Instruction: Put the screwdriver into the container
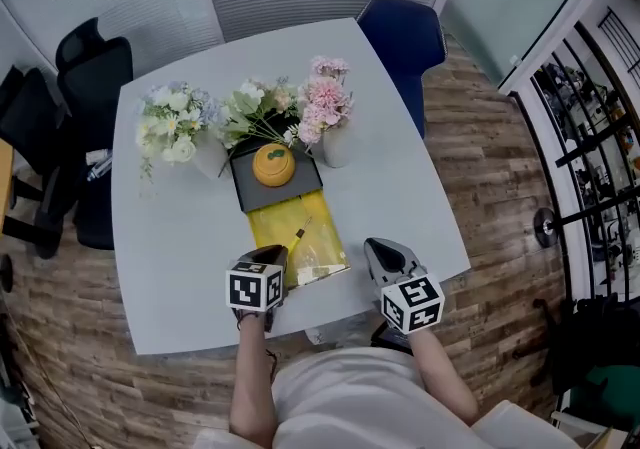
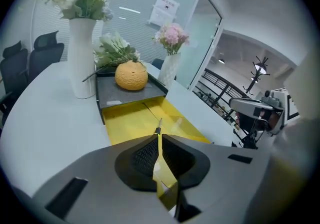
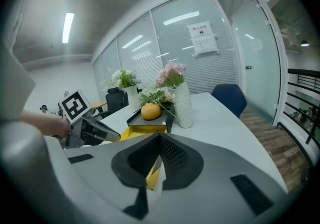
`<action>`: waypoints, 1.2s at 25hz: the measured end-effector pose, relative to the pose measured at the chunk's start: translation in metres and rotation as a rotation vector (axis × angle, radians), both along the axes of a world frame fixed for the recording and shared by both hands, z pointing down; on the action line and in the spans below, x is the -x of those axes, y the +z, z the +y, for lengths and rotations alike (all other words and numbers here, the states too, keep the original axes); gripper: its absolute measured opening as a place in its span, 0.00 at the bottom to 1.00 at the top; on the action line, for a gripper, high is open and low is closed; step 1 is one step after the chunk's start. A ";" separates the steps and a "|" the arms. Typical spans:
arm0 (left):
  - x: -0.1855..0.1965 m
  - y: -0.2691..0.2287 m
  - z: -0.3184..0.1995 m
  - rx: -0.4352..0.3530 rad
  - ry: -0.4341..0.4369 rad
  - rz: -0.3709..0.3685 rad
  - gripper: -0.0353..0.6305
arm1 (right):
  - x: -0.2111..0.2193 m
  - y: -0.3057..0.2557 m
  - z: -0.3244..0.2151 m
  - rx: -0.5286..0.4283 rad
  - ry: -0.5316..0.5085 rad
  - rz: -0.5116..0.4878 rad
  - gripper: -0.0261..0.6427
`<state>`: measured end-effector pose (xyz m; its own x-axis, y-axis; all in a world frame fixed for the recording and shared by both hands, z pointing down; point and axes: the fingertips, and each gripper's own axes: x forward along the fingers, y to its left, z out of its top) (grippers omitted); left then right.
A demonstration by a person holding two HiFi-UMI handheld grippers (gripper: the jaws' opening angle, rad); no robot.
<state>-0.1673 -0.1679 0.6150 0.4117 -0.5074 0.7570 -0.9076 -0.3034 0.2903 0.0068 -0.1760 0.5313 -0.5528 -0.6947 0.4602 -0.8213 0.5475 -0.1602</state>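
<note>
A yellow container (image 1: 322,215) lies open on the grey table, in front of a dark tray (image 1: 256,196). My left gripper (image 1: 280,253) hovers at the container's near left corner, shut on the screwdriver (image 1: 298,234). Its thin shaft points forward over the yellow floor. In the left gripper view the shaft tip (image 2: 158,129) pokes out past the closed left gripper (image 2: 158,139), and the handle is hidden between the pads. My right gripper (image 1: 375,245) rests to the right of the container, shut and holding nothing. The right gripper view looks past the right gripper (image 3: 160,137) at the left gripper (image 3: 95,130).
An orange round object (image 1: 273,164) sits on the dark tray. White vases with flowers (image 1: 172,132) (image 1: 325,107) stand behind and beside it. A blue chair (image 1: 403,37) is at the far side and black chairs (image 1: 85,67) at the left. The table's near edge (image 1: 300,322) runs just under the grippers.
</note>
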 end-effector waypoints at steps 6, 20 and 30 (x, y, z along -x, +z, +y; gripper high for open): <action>0.012 -0.036 0.007 -0.158 -0.058 0.042 0.07 | 0.013 -0.014 0.009 -0.032 -0.029 -0.012 0.06; 0.026 -0.103 0.035 -0.393 -0.125 0.108 0.06 | 0.033 -0.044 0.038 -0.107 -0.069 -0.044 0.06; 0.031 -0.107 0.045 -0.401 -0.129 0.119 0.06 | 0.041 -0.051 0.047 -0.126 -0.080 -0.040 0.06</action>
